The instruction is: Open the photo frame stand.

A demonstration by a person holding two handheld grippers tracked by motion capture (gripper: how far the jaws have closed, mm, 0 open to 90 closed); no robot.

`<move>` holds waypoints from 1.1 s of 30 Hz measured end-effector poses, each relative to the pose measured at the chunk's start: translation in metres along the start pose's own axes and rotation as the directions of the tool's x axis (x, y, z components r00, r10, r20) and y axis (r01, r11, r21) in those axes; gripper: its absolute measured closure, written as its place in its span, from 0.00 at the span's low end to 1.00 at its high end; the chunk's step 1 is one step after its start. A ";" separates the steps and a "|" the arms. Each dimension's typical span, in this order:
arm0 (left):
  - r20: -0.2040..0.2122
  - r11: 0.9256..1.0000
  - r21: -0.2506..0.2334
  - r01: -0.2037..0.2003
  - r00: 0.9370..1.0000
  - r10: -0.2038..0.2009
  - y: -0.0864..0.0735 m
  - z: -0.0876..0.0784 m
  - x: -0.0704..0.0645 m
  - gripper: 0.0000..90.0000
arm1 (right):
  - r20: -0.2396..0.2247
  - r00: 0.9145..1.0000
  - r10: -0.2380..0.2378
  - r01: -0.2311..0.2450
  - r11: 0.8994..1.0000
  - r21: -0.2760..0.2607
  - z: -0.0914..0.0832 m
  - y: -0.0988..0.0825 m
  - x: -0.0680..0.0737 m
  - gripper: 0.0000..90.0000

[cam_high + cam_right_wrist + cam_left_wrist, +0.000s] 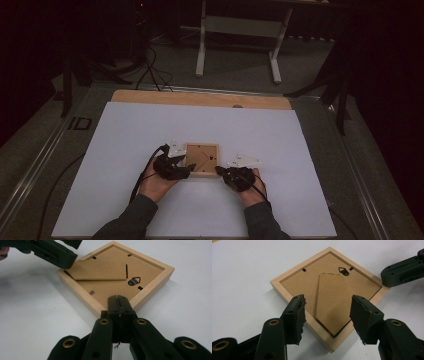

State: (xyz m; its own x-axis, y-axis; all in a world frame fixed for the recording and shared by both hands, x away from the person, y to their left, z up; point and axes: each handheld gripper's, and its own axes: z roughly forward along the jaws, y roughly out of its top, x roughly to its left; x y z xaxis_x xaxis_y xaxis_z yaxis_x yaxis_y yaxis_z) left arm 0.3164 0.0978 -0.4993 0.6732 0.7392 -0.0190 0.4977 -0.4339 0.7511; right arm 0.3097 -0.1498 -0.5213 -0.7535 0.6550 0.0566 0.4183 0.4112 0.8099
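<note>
From the high view I see a dark room, a white stand on the floor beyond, and a white sheet (200, 170) covering the table. The small wooden picture frame (202, 159) lies back-up near the middle; its details are too small to read here. My left gripper (189, 168) sits at the frame's 8 o'clock corner, my right gripper (218, 171) at its 4 o'clock corner, both forearms entering from 6 o'clock.

In the left gripper view the jaws stand apart on either side of the frame's near corner, gripping nothing; the cardboard stand flap (332, 302) lies between them.

In the right gripper view the jaws are pressed together, tips resting against the frame's near edge. The left gripper at 11 o'clock hides the flap's far end.
</note>
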 end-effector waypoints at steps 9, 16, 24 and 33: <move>0.002 0.999 0.031 -0.008 1.000 0.008 0.003 0.016 -0.005 0.50 | 0.004 1.000 -0.001 0.001 1.000 -0.004 0.000 -0.001 0.001 1.00; -0.011 0.998 0.061 -0.028 1.000 0.029 0.004 0.023 -0.006 0.50 | 0.003 1.000 0.001 -0.001 1.000 -0.006 0.000 -0.001 0.000 1.00; -0.005 0.995 0.091 -0.035 0.999 0.035 0.009 0.022 -0.008 0.57 | 0.003 1.000 0.004 -0.004 1.000 -0.009 0.000 -0.001 0.000 1.00; -0.011 0.997 0.066 -0.048 0.999 0.049 0.017 0.015 -0.009 0.57 | 0.000 1.000 0.006 -0.006 1.000 -0.009 0.000 -0.001 0.000 1.00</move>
State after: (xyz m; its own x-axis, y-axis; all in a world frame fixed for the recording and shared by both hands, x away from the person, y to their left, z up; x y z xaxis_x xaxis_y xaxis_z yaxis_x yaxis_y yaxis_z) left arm 0.3269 0.0764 -0.4966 0.6906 0.7228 0.0250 0.5000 -0.5021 0.7056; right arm 0.3090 -0.1503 -0.5223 -0.7509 0.6576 0.0615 0.4183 0.4014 0.8148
